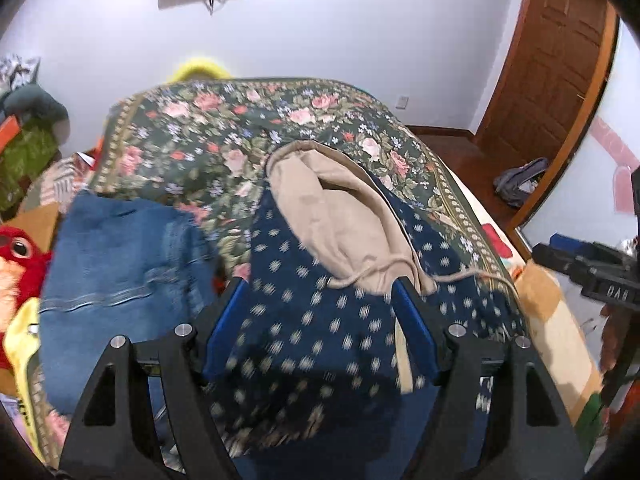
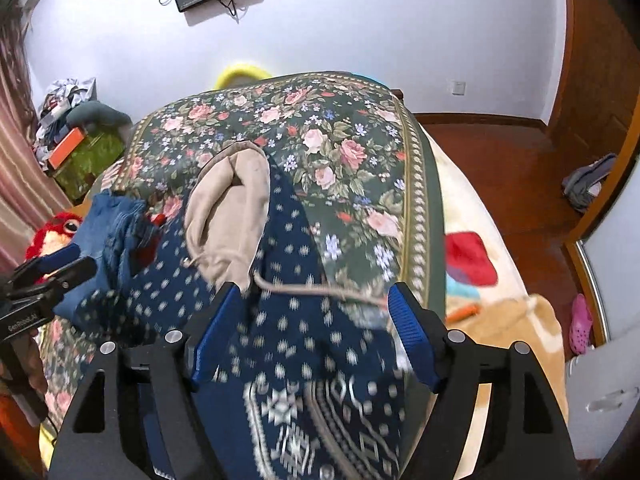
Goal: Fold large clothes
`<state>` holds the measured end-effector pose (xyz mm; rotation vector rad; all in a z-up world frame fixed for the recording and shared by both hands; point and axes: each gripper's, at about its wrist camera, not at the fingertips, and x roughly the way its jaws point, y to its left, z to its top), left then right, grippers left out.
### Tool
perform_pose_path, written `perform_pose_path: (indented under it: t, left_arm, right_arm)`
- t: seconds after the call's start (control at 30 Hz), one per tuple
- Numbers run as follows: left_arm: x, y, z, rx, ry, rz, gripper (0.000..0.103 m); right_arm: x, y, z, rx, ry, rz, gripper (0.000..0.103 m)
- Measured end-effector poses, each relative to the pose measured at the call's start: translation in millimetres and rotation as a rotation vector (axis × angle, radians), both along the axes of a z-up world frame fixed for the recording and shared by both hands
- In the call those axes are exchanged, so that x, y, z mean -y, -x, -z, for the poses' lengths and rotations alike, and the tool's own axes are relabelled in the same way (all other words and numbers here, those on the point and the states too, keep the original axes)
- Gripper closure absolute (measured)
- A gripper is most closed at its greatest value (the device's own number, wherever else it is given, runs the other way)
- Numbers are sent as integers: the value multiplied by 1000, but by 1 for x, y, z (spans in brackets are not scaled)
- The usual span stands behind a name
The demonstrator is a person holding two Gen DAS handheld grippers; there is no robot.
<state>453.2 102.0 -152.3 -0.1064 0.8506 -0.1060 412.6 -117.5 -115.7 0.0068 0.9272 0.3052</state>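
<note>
Hovering over the bed, I have my left tool (image 1: 320, 300) and my right tool (image 2: 316, 304) both spread wide, blue pads apart, pinching nothing. Whether the pads brush the cloth below I cannot tell; the pictures are smeared there.

The task's thing — a navy hooded sweater (image 1: 320, 328) with pale flecks and a patterned band near its hem — lies on the floral bedspread (image 1: 224, 128), running from 6 o'clock up toward the middle in both views. Its beige-lined hood (image 1: 332, 208) points to 12 o'clock, gaping open, and the drawstring (image 2: 312, 290) trails off toward 3 o'clock across the bedspread.

At 9 o'clock in the left view lies a piece of blue denim (image 1: 120, 256), apparently jeans, bunched rather than squared, its edge close to the sweater. A red plush toy (image 1: 20, 252) sits farther out at 9 o'clock.

By my judgement the folding has hardly begun on this sweater: it lies rumpled, the hood is not tucked down, and I see no clean crease anywhere. The sleeves are not clear to me. Left to do — flatten the body, bring the sides in, fold the hood down, then halve it lengthwise.
</note>
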Motion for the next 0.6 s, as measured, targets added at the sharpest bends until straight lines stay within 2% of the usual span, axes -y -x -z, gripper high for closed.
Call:
perform_pose_path:
  t: [0.17,0.37,0.53,0.57,0.6]
  left_arm:
    - [-4,-56,30,-82,83,-37,30]
    - [-17,-104,63,-145,99,-120,30]
    - [-30,-132,91,-209,141,-170,30]
    - [-32,-135,98,-220,150,-170,32]
    - [-34,-138,104,-227,157,-170,42]
  right_arm:
    - [-15,-44,29,-79,-24,12,30]
    - [-39,-88,63,-167,-41,13,30]
    - [-52,-114,85,-206,-40,31,30]
    - [-53,-117,91,-222,-53,33,30]
    - [-53,-120,94,-226,-59,34,30]
